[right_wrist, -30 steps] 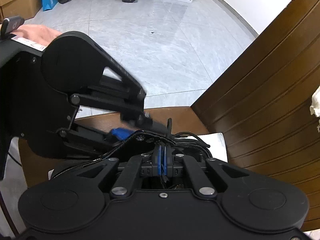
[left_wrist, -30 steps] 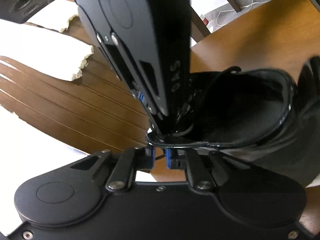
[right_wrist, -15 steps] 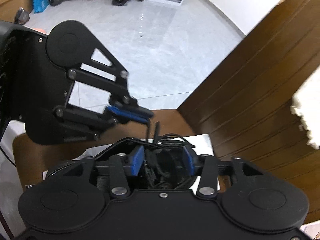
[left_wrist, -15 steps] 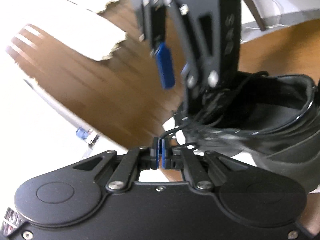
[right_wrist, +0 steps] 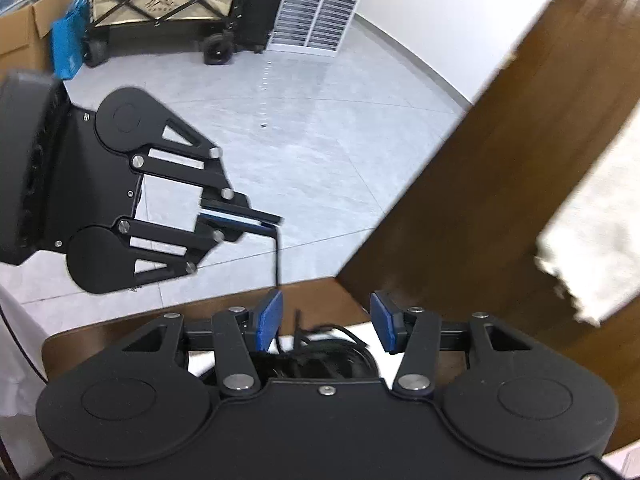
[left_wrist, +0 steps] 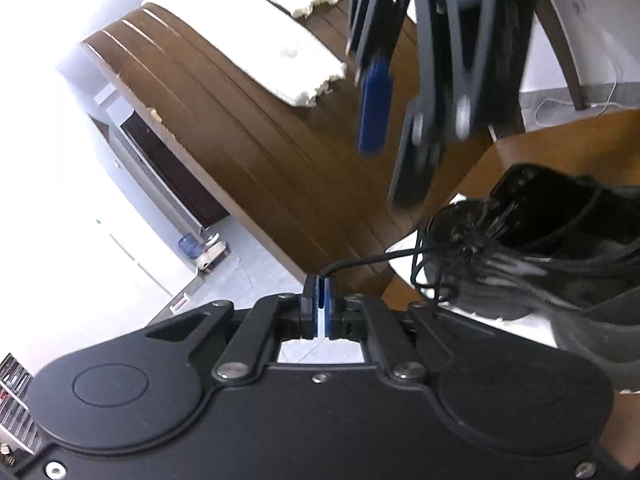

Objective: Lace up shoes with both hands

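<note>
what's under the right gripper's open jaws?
Under the right gripper: the black shoe's mouth and loose lace, on white paper. The gripper's body covers the rest of the shoe.

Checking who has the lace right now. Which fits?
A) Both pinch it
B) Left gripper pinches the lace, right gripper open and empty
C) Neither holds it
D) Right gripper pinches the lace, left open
B: the left gripper is shut on the black lace running to the boot, while the right gripper stands open with nothing between its pads.
</note>
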`<act>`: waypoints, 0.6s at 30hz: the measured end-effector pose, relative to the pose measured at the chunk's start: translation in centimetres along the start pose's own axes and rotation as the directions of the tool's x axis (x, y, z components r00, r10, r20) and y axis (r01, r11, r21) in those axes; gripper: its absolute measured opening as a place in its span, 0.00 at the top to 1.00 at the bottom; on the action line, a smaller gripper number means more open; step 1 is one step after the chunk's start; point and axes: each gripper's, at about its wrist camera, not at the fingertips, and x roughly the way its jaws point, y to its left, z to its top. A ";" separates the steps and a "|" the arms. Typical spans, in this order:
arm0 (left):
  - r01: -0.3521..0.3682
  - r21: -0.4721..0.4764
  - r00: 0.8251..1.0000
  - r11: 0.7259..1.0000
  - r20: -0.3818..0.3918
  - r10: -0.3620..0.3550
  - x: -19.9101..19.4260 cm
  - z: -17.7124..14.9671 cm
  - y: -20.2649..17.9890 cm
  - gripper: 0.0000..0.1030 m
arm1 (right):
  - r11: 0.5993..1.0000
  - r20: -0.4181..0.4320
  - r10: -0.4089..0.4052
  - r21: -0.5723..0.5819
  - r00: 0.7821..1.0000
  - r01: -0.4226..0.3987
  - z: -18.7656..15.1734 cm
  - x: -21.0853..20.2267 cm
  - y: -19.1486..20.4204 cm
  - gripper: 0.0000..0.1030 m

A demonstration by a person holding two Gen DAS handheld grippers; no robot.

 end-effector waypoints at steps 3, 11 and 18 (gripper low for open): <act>-0.009 -0.026 1.000 1.000 0.015 0.009 -0.6 0.0 0.2 0.97 | 0.999 -0.003 0.032 0.010 0.999 -0.032 0.6 2.1 0.9 0.53; -0.050 -0.099 0.998 0.994 -0.050 0.045 -0.1 -0.7 1.6 0.93 | 0.995 -0.024 0.042 0.095 0.999 -0.039 1.8 4.7 1.1 0.97; -0.004 -0.296 0.997 0.955 -0.071 -0.018 -0.8 -2.2 3.8 0.08 | 0.986 -0.015 0.011 0.164 1.000 -0.009 2.9 4.9 -0.2 0.97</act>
